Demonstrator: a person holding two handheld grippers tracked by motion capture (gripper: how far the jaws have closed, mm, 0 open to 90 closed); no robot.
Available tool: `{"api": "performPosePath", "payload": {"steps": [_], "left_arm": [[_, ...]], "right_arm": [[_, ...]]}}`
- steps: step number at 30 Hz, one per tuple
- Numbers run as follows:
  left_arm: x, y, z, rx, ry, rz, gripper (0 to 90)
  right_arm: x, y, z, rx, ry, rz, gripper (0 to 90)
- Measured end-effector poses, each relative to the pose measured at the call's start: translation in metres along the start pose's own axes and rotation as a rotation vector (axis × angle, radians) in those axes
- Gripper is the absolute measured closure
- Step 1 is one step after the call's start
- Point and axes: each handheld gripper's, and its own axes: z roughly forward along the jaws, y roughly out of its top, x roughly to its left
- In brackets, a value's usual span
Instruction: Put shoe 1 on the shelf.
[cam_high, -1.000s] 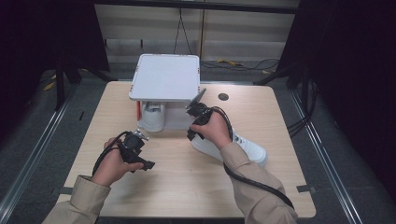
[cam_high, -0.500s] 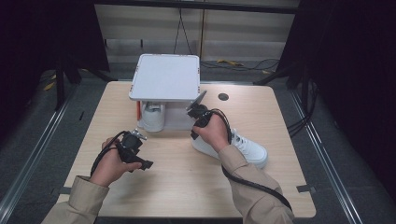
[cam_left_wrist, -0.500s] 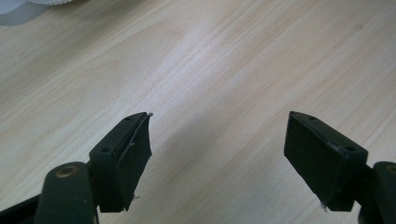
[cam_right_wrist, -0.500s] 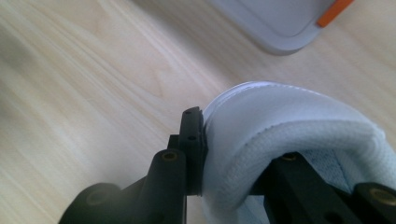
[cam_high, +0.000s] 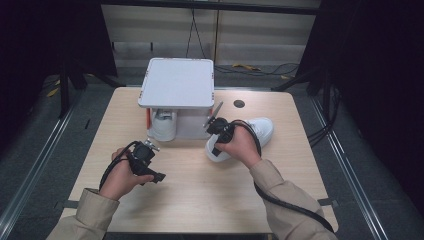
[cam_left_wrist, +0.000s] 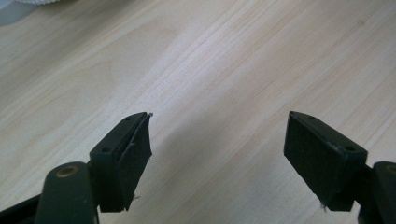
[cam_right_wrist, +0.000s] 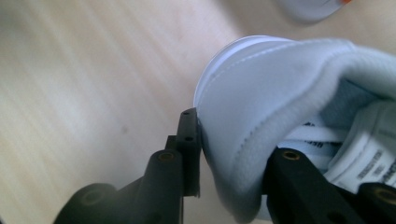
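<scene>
Heel of the white shoe (cam_high: 252, 131) pinched by the right gripper (cam_high: 216, 131)

Nearest, the left gripper (cam_high: 146, 152) was held spread over bare table (cam_high: 200, 200). Farther right, the shoe's heel collar was clamped between just-closed jaws, its long axis running away to the far right, beside the white stand (cam_high: 177, 82).

We see a white sneaker (cam_high: 260, 131) on the table's right half, heel collar pinched, toe pointing away-right.
</scene>
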Motion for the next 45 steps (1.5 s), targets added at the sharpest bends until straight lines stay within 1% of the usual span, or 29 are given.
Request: {"api": "performPosePath", "payload": {"steps": [1,2,3,4,5,6,8,9,11,13,14,16,17,19,20,22,24,26,27,28,30,32,34,35,37,40,42,44,45], "left_arm": [[-0.001,0.000,0.000,0.000,-0.002,-0.001,22.9],[-0.002,0.000,-0.001,0.000,0.004,0.005,22.9],[-0.004,0.000,-0.001,-0.004,-0.001,0.001,22.9],[-0.004,0.001,-0.002,-0.006,-0.002,0.008,22.9],[-0.005,0.002,-0.003,-0.006,-0.002,0.011,22.9],[-0.005,0.002,-0.003,-0.011,-0.002,0.011,22.9],[-0.005,0.002,-0.002,-0.007,-0.002,0.015,22.9],[-0.005,0.002,-0.001,-0.005,-0.005,0.011,22.9],[-0.003,0.002,-0.001,-0.002,-0.003,0.011,22.9],[-0.002,0.001,-0.001,-0.005,-0.002,0.004,22.9],[-0.001,0.001,-0.002,-0.006,-0.001,0.004,22.9],[-0.001,0.001,-0.003,-0.011,-0.001,0.004,22.9],[-0.001,0.001,-0.003,-0.011,-0.004,0.002,22.9],[-0.001,0.001,-0.005,-0.018,-0.006,0.003,22.8],[-0.001,0.001,-0.005,-0.016,-0.006,0.004,22.8],[-0.001,0.001,-0.006,-0.017,-0.012,-0.002,22.8],[0.000,0.000,-0.007,-0.018,-0.012,-0.005,22.8],[0.001,0.000,-0.007,-0.017,-0.014,-0.005,22.5],[0.001,0.000,-0.007,-0.016,-0.021,-0.013,22.7],[0.002,-0.001,-0.006,-0.016,-0.023,-0.017,23.1],[0.002,-0.002,-0.006,-0.004,-0.029,-0.013,23.3],[0.001,-0.002,-0.006,-0.004,-0.036,-0.013,24.8],[0.002,-0.002,-0.006,-0.006,-0.035,-0.011,25.4],[0.002,-0.002,-0.006,-0.007,-0.040,-0.012,25.6],[0.003,-0.002,-0.006,0.004,-0.053,-0.014,26.9],[0.004,-0.003,-0.008,0.000,-0.044,-0.019,27.6],[0.005,-0.003,-0.010,-0.004,-0.035,-0.021,27.5],[0.005,-0.003,-0.010,-0.006,-0.039,-0.023,27.5],[0.005,-0.003,-0.010,-0.005,-0.038,-0.021,27.5]], "right_arm": [[0.003,-0.003,0.002,0.011,0.019,-0.005,69.5],[0.004,-0.007,0.004,-0.011,0.039,0.009,67.8],[0.006,-0.011,0.006,-0.028,0.051,0.024,67.2],[0.007,-0.014,0.009,-0.010,0.060,0.025,66.8],[0.008,-0.017,0.010,-0.015,0.058,0.028,64.2],[0.008,-0.020,0.009,-0.039,0.062,0.056,59.1],[0.006,-0.023,0.007,-0.079,0.080,0.096,52.5],[0.005,-0.023,0.006,-0.095,0.072,0.108,50.5],[0.005,-0.022,0.003,-0.108,0.068,0.140,50.0],[0.006,-0.020,0.004,-0.107,0.066,0.141,48.2],[0.008,-0.018,0.005,-0.101,0.063,0.153,48.5],[0.011,-0.015,0.009,-0.089,0.065,0.139,48.4],[0.012,-0.013,0.011,-0.078,0.062,0.148,48.3],[0.015,-0.009,0.014,-0.062,0.046,0.137,48.6],[0.016,-0.007,0.016,-0.061,0.046,0.140,48.1],[0.018,-0.005,0.019,-0.044,0.025,0.133,49.5],[0.017,-0.004,0.021,-0.041,0.023,0.145,50.1],[0.016,-0.003,0.021,-0.041,0.019,0.154,54.7],[0.016,-0.003,0.021,-0.041,0.011,0.156,56.3],[0.015,-0.003,0.021,-0.041,0.008,0.150,57.4],[0.014,-0.004,0.021,-0.045,0.005,0.156,60.6],[0.014,-0.006,0.021,-0.054,-0.001,0.159,63.7],[0.014,-0.006,0.020,-0.058,-0.011,0.157,64.3],[0.015,-0.007,0.020,-0.062,-0.017,0.147,64.3],[0.015,-0.008,0.021,-0.070,-0.015,0.154,65.0],[0.014,-0.010,0.021,-0.087,-0.001,0.170,65.9],[0.013,-0.011,0.021,-0.093,0.001,0.164,66.1],[0.014,-0.011,0.021,-0.088,0.001,0.162,66.4],[0.014,-0.010,0.021,-0.086,-0.004,0.152,66.6]]}}
